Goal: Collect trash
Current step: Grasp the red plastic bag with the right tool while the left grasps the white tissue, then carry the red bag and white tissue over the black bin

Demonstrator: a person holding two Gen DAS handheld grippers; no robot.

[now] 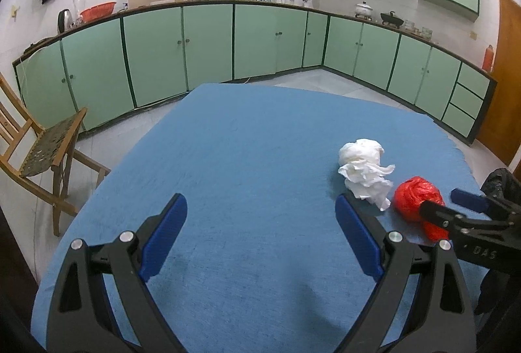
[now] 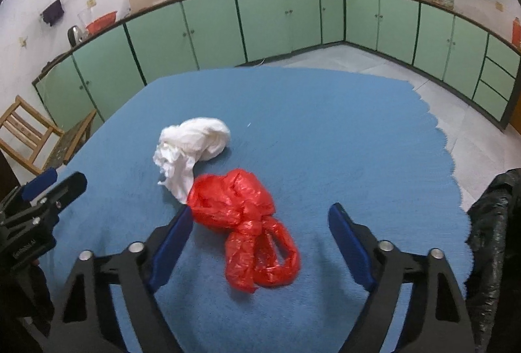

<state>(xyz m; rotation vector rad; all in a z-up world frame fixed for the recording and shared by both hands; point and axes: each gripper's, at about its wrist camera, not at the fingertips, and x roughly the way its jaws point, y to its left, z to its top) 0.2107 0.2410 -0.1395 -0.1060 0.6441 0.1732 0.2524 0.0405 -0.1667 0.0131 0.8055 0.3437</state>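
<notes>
Blue cloth [image 1: 228,141] covers table in green-cabinet [image 1: 208,44] kitchen

text: "DAS" | on: black body of right gripper [image 1: 468,204], left wrist view | other lettering: left gripper [image 2: 49,180] body, illegible

Tissue wad [image 2: 192,144] behind knotted bag [image 2: 242,216] (touching) on table [image 2: 325,125].

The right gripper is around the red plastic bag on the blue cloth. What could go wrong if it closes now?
1. The red plastic bag lies nearer one finger of the right gripper, so it may slip out.
2. The white crumpled paper touches the bag and may be dragged along.
3. The fingers could catch the blue tablecloth.
</notes>
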